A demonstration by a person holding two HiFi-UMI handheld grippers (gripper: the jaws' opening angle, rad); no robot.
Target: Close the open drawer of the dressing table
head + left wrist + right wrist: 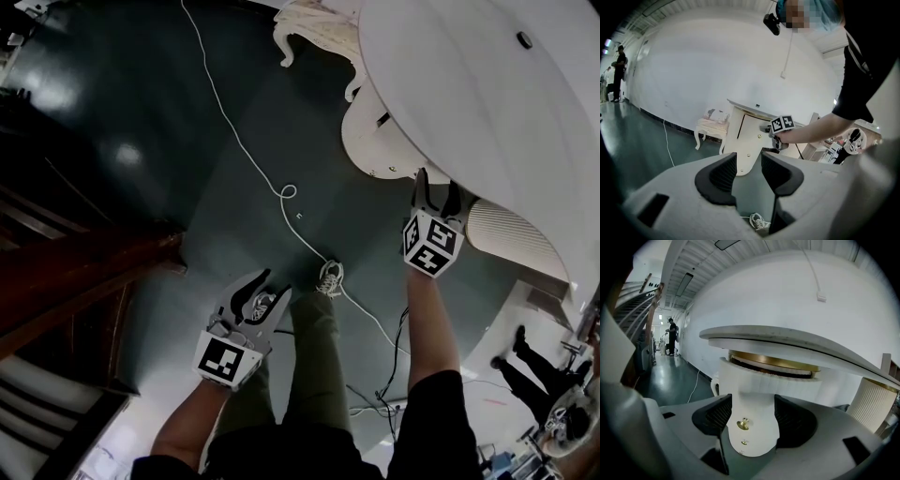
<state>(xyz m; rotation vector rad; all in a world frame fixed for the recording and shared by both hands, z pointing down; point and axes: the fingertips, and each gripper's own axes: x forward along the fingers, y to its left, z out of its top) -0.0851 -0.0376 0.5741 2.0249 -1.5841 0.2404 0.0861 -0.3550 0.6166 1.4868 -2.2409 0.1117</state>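
Currently your right arm stretches forward to 3 o'clock, putting the right gripper just under the tabletop of the dressing table. Its jaws are spread wide, framing the brass knob on the pulled-out drawer; contact is unclear. Your left arm hangs low at 7 o'clock, the left gripper spread and empty.

dark glossy floor, plain white wall, white cable trailing across it.
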